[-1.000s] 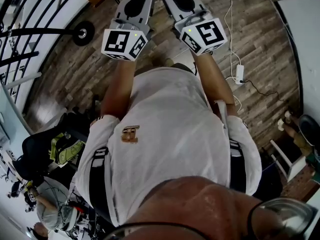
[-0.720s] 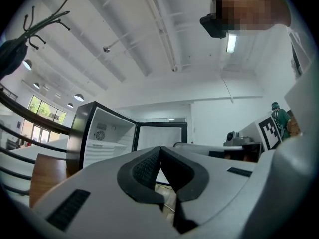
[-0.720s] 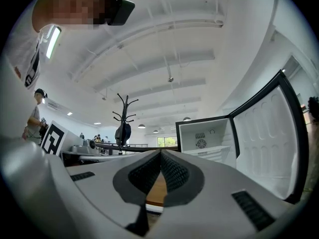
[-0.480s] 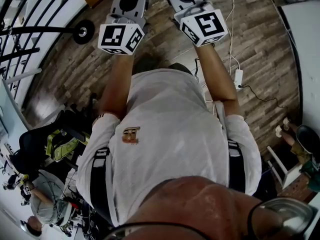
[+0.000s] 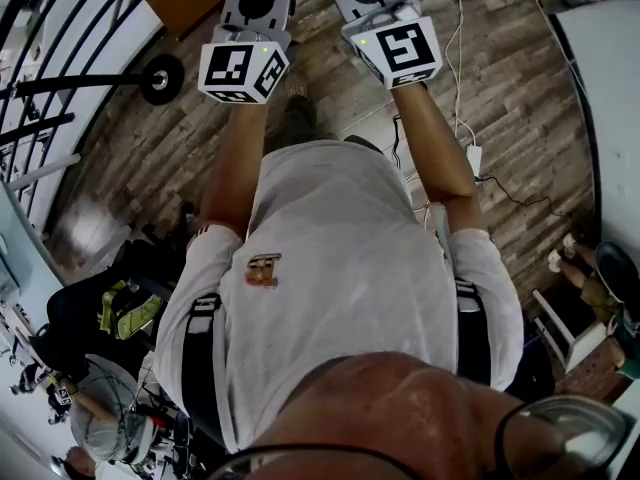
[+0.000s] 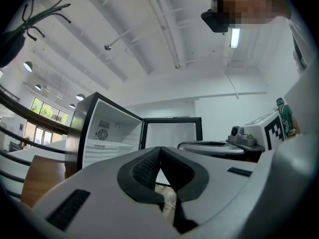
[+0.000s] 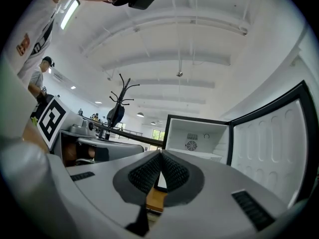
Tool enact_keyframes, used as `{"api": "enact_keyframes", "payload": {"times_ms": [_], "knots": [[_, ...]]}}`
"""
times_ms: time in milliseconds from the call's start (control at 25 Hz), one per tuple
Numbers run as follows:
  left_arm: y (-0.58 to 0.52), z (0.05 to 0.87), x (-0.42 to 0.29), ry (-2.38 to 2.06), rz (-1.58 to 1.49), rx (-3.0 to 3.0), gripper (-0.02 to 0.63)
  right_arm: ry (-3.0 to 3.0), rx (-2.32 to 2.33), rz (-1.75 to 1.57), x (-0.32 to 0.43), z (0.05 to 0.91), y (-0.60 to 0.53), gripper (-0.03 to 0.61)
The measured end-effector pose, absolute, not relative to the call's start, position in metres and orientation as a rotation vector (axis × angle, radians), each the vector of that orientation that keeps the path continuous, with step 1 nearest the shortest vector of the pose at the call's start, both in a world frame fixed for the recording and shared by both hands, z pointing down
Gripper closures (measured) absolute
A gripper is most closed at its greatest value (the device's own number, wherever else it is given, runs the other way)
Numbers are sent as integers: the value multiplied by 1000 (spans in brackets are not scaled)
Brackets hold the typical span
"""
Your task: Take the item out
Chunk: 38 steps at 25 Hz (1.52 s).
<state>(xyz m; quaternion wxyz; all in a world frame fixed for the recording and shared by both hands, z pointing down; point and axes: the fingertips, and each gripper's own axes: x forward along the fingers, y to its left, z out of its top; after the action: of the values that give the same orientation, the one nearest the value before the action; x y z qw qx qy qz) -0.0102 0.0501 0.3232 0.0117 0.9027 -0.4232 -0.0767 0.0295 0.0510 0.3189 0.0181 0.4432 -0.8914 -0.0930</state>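
White fridge stands open ahead of you, its door swung wide. Your left gripper has its jaws pressed together on nothing, and so does your right gripper. Both point toward the fridge. The item cannot be made out in any view.

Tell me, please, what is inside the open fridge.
The fridge shows a white back wall with a round fan vent and one shelf; no item shows. Its lower part is covered by the shut right tongs.
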Motion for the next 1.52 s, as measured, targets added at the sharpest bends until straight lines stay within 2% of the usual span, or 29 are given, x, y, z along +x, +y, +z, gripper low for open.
{"api": "enact_keyframes", "payload": {"times_ms": [760,1200,1520], "knots": [[-191,330,-53,-1233,-218,2873,595,-2777,1445,-161,-11,333,-186,546],[-271,337,-61,-1161,-185,2888,595,-2717,1521,-142,-17,341,-269,546],[-309,363,-41,-1198,-103,2882,595,-2580,1418,-260,-4,375,-316,546]]}}
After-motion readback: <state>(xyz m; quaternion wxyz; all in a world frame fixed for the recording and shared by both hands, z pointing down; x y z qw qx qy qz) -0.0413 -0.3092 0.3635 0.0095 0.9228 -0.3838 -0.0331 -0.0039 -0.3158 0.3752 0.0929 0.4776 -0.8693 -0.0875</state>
